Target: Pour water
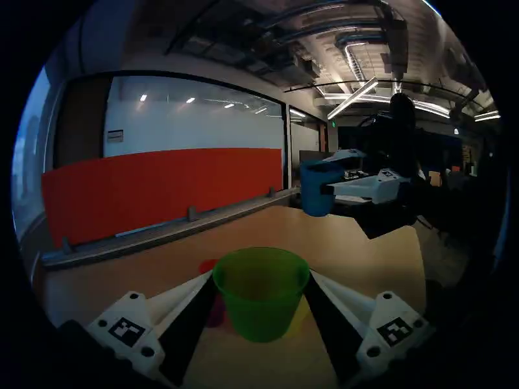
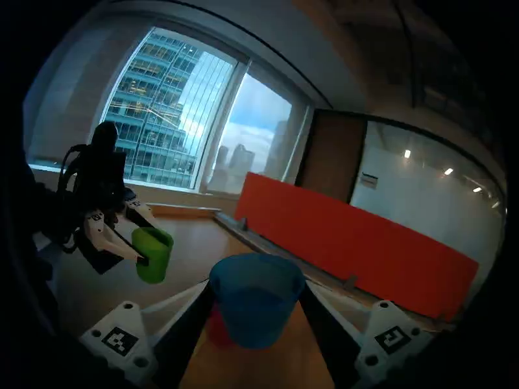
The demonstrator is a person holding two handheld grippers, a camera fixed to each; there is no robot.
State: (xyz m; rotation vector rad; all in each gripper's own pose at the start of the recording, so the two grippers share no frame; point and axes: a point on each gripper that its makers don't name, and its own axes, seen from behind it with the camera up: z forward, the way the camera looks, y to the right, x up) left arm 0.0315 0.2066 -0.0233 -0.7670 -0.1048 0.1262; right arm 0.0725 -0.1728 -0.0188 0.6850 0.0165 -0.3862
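Note:
In the left gripper view my left gripper is shut on a green cup, held upright above the wooden table. Farther off, to the right, the right gripper holds a blue cup in the air. In the right gripper view my right gripper is shut on that blue cup, upright, with its inside looking blue and dim. At the left of that view, the left gripper grips the green cup. The two cups are apart.
A red panel with a glass wall above runs along the table's far side. Something small and red-pink lies on the table under the green cup. Large windows stand beyond the table in the right gripper view.

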